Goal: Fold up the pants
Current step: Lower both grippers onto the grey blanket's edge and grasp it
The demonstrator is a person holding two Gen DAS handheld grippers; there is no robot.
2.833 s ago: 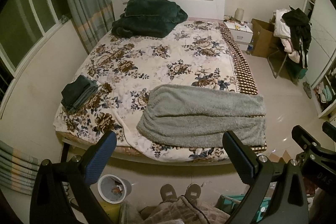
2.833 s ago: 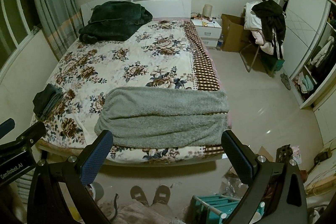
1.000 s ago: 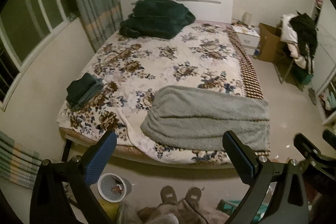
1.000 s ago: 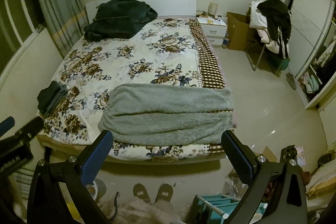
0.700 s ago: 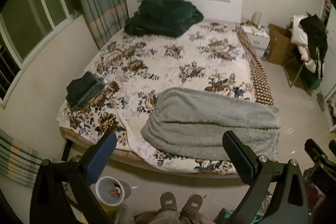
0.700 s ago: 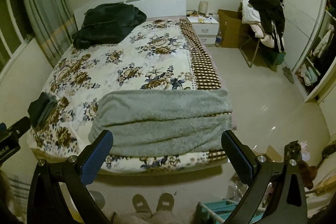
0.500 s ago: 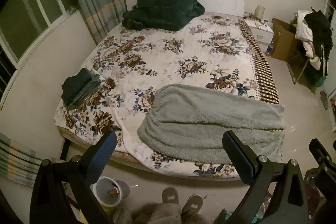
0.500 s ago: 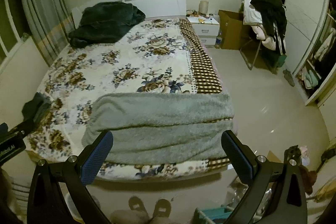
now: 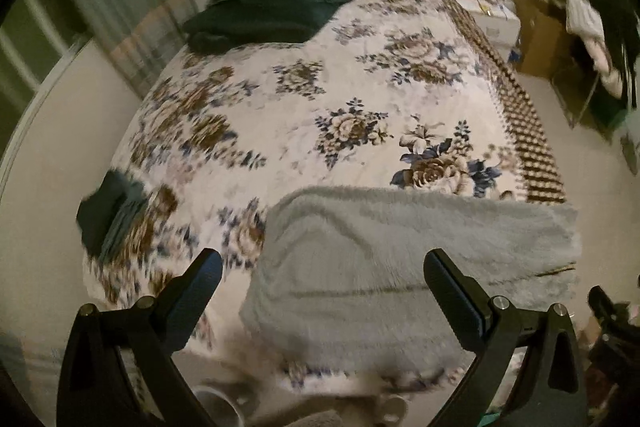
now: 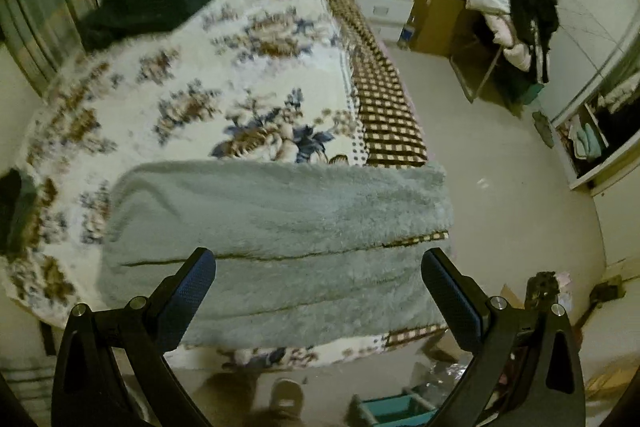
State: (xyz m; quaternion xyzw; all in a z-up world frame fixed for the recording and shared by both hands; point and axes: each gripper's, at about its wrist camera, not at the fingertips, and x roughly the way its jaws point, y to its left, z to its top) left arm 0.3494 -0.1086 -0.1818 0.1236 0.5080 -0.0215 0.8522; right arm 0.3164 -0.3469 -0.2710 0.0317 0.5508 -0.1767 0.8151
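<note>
Fuzzy grey pants (image 9: 400,263) (image 10: 280,239) lie spread sideways across the foot of the flowered bed (image 9: 304,99) (image 10: 224,75), their right end hanging just past the bed's edge. My left gripper (image 9: 322,269) is open above the pants' left half, with nothing between its fingers. My right gripper (image 10: 318,267) is open as well, hovering over the pants' near edge and empty. Both hang above the fabric without touching it.
A folded dark green stack (image 9: 110,215) sits at the bed's left edge. A dark green blanket (image 9: 272,3) lies by the headboard. A nightstand (image 10: 378,1), a cardboard box (image 10: 434,15) and a clothes-laden chair (image 10: 512,11) stand on the right. The person's shoe (image 10: 286,397) is below.
Both grippers have moved forward and down toward the foot of the bed, so the grey pants fill more of each view. The pants themselves have not moved.
</note>
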